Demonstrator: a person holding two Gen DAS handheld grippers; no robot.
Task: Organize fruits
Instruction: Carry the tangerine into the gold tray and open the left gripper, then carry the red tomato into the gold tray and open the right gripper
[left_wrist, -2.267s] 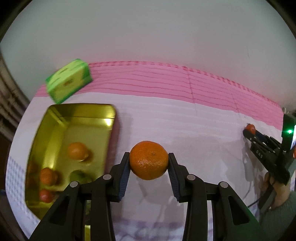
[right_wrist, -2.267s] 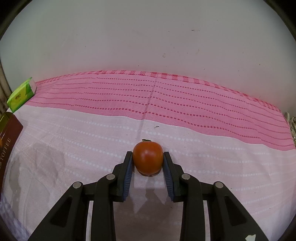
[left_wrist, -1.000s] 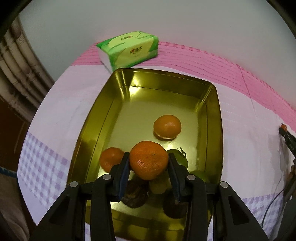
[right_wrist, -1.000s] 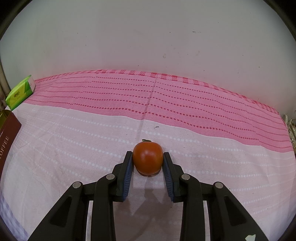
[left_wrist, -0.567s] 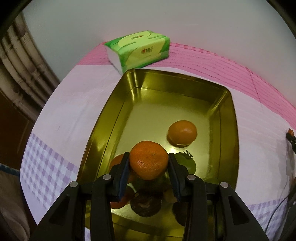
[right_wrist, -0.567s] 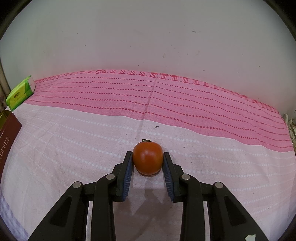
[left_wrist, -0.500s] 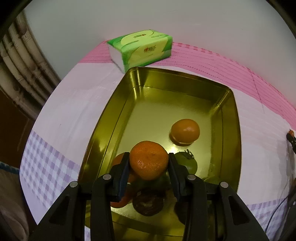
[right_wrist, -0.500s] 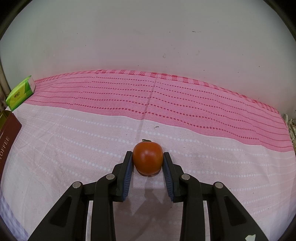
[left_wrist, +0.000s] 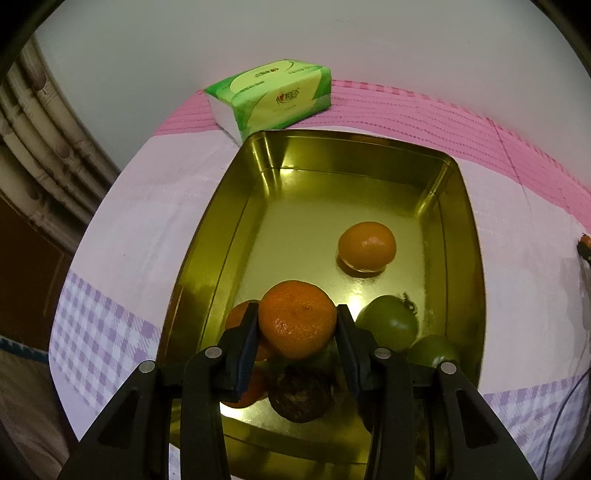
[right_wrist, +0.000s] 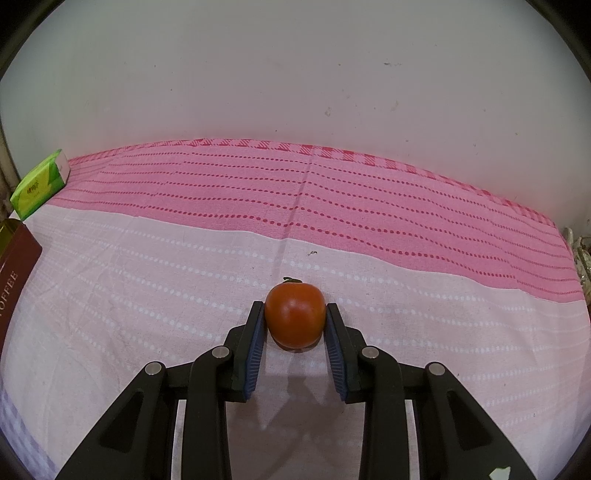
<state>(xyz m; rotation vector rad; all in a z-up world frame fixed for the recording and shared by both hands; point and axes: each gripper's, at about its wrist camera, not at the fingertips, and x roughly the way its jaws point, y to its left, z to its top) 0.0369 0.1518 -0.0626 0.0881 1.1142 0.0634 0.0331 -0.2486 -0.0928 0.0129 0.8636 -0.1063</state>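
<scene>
My left gripper (left_wrist: 297, 325) is shut on an orange mandarin (left_wrist: 297, 317) and holds it over the near end of a gold metal tin (left_wrist: 461, 206). Inside the tin lie another mandarin (left_wrist: 366, 248), a green tomato (left_wrist: 388, 323), a second green fruit (left_wrist: 432, 350), an orange fruit (left_wrist: 238, 317) behind my left finger and a dark brown fruit (left_wrist: 301, 397). In the right wrist view my right gripper (right_wrist: 295, 323) is shut on a red tomato (right_wrist: 294, 315) that rests on the pink and white cloth (right_wrist: 147, 280).
A green tissue pack (left_wrist: 269, 98) lies just beyond the tin's far rim, against the white wall; the tissue pack (right_wrist: 40, 182) also shows at the far left of the right wrist view. The tin's dark red side (right_wrist: 14, 273) shows there too. Pipes (left_wrist: 33, 147) run at the left.
The left gripper has drifted a little over the tin with its mandarin, so the tin and tissue pack sit slightly further right in view. The right gripper and tomato have not moved.
</scene>
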